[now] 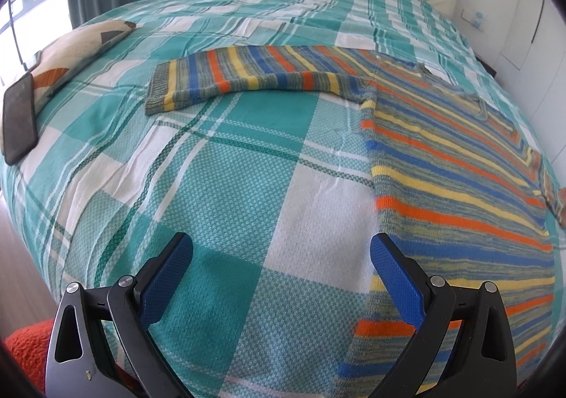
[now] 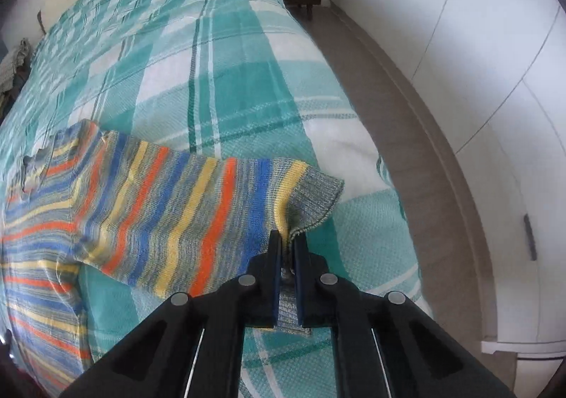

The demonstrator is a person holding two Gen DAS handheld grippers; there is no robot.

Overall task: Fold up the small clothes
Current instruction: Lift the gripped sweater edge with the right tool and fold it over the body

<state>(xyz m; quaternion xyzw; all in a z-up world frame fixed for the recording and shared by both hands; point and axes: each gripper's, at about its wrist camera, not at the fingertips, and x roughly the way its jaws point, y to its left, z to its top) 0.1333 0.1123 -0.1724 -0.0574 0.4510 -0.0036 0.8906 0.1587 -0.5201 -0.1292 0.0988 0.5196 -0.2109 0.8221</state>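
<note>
Leftmost, a phone (image 1: 18,118) lies on the plaid bed (image 1: 226,164); the left tool (image 1: 281,258) hovers with fingers spread beside the striped sweater (image 1: 442,136). Rightward, the right tool (image 2: 287,238) pinches the sweater's sleeve cuff (image 2: 315,200), lifting it off the bed.

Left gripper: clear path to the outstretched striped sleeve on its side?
Probably yes. The left gripper is open and holds nothing, and only bare teal plaid bedspread lies between it and the flat striped knit sleeve.
</note>
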